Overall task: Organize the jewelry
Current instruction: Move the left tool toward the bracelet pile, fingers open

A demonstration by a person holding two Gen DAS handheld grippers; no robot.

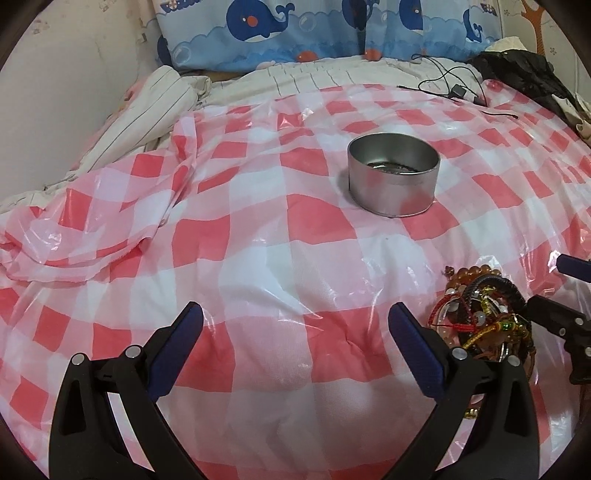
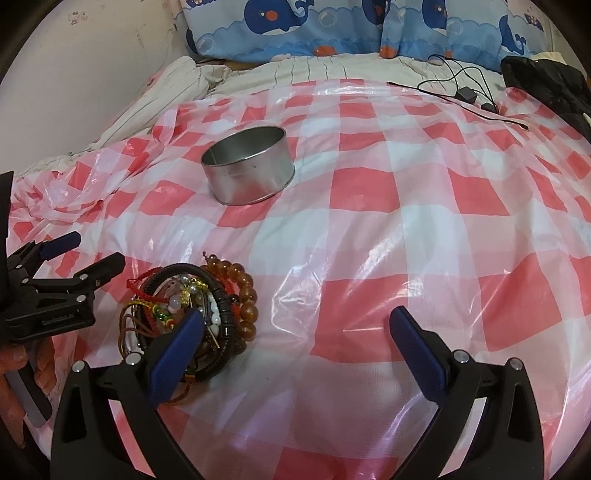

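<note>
Jewelry pile sits near-left on the checkered plastic sheet, nothing gripped.
Round metal tin farther back, well apart. Left gripper and right gripper both spread wide, flanking the pile.

Bracelet pile beside open right claw

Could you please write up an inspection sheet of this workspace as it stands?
Surface: red-and-white checked plastic sheet over a bed, wrinkled at the left.
Job's things: tangled jewelry pile on the sheet; open round metal tin farther back, something dark inside it.
Clutter: black garment at far right.
Grippers: left gripper and right gripper both open, holding nothing.
Cables: black cable with small adapter near the pillows.
Surroundings: whale-print pillows, striped bedding, wall at left.
</note>
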